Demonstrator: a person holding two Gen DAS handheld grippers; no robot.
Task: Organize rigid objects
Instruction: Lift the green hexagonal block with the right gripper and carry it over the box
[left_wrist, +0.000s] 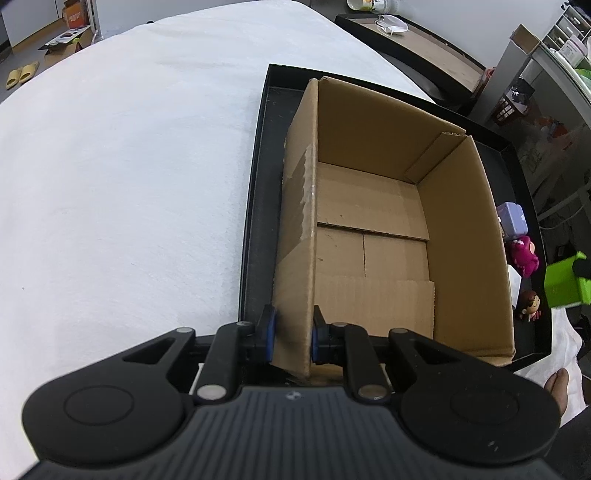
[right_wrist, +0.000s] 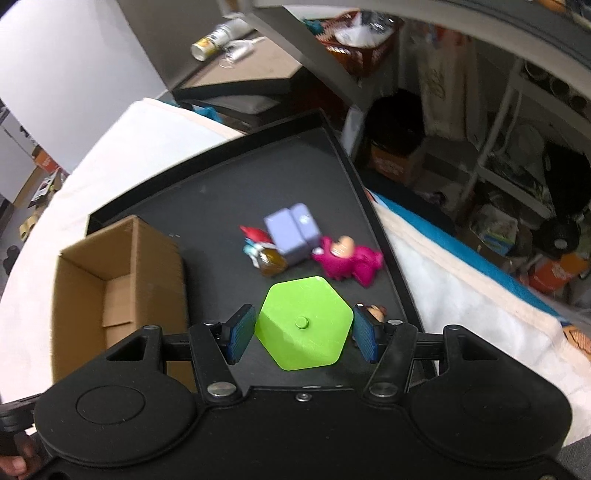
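Plainly hexagonal — bright green block (right_wrist: 304, 323), center-studded

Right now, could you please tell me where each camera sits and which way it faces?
Left wrist: rides the left claw, looking down into the empty cardboard box on the black tray; its fingers pinch the box's left wall.
Right wrist: rides the right claw, looking down at the toys; its fingers flank the green hexagonal block.
Shared: box, tray, green block, purple box, pink toy.
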